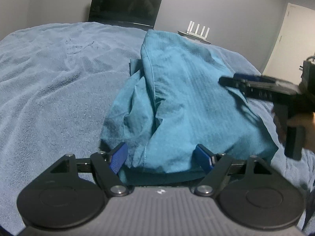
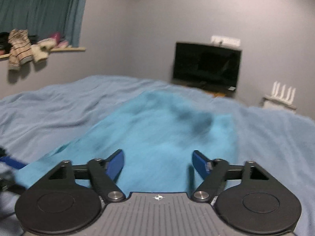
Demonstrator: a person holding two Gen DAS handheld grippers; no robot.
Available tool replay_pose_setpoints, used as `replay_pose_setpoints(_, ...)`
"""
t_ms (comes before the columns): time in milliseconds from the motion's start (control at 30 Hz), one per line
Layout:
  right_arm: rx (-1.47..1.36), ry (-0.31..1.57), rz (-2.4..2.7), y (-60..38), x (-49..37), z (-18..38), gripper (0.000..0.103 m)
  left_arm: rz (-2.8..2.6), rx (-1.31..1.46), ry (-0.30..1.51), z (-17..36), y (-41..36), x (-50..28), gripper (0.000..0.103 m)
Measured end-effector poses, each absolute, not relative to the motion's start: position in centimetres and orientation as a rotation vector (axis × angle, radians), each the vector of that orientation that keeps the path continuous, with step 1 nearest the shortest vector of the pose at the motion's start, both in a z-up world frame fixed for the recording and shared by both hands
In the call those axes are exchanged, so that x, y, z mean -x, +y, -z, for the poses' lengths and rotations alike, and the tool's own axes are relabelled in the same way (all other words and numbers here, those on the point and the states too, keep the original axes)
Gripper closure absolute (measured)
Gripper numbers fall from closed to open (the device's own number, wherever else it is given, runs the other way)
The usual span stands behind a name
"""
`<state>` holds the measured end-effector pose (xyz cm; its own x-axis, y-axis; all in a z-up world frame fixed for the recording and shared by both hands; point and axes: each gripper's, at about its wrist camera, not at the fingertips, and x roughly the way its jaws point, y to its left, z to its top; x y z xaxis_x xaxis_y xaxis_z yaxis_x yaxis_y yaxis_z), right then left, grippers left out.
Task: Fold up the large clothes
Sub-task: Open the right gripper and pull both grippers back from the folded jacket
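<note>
Teal garment lies bunched and partly folded on the bed's light blue blanket. Left hand-held gripper has its jaws spread, the near hem between the blue pads unpinched. Right hand-held gripper hangs over the cloth, jaws apart, holding nothing; its view is blurred.

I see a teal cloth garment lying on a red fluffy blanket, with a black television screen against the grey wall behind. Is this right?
Not quite. The fluffy blanket is light blue, not red; the left wrist view shows it most sharply. The rest holds: the teal cloth garment lies on it, and the black television screen stands against the grey wall behind.
</note>
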<state>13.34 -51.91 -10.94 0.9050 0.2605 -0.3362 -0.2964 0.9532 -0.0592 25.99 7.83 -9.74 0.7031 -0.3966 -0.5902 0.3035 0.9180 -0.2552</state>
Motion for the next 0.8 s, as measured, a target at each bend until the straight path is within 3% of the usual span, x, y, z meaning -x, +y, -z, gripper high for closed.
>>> replay_pose_setpoints(267,0.082,0.395,-0.179,-52.4,-9.7,13.7,0.033,0.385,0.108,0.709,10.6,7.7,-26.4,0.027)
replay_pose_setpoints(400,0.067,0.315,-0.247,-50.7,-6.5,13.1,0.033,0.381,0.132,0.717,11.1,8.3,-26.4,0.025)
replay_pose_setpoints(533,0.171,0.405,-0.245,-49.3,-4.7,15.1,0.033,0.375,0.16,0.742,11.7,9.0,-26.4,0.024)
replay_pose_setpoints(667,0.086,0.471,-0.172,-51.7,-2.4,16.5,0.027,0.375,0.163,0.739,11.5,9.2,-25.3,0.022)
replay_pose_setpoints(800,0.028,0.489,-0.123,-51.7,0.2,16.0,0.027,0.35,0.092,0.716,11.1,8.9,-24.0,0.016)
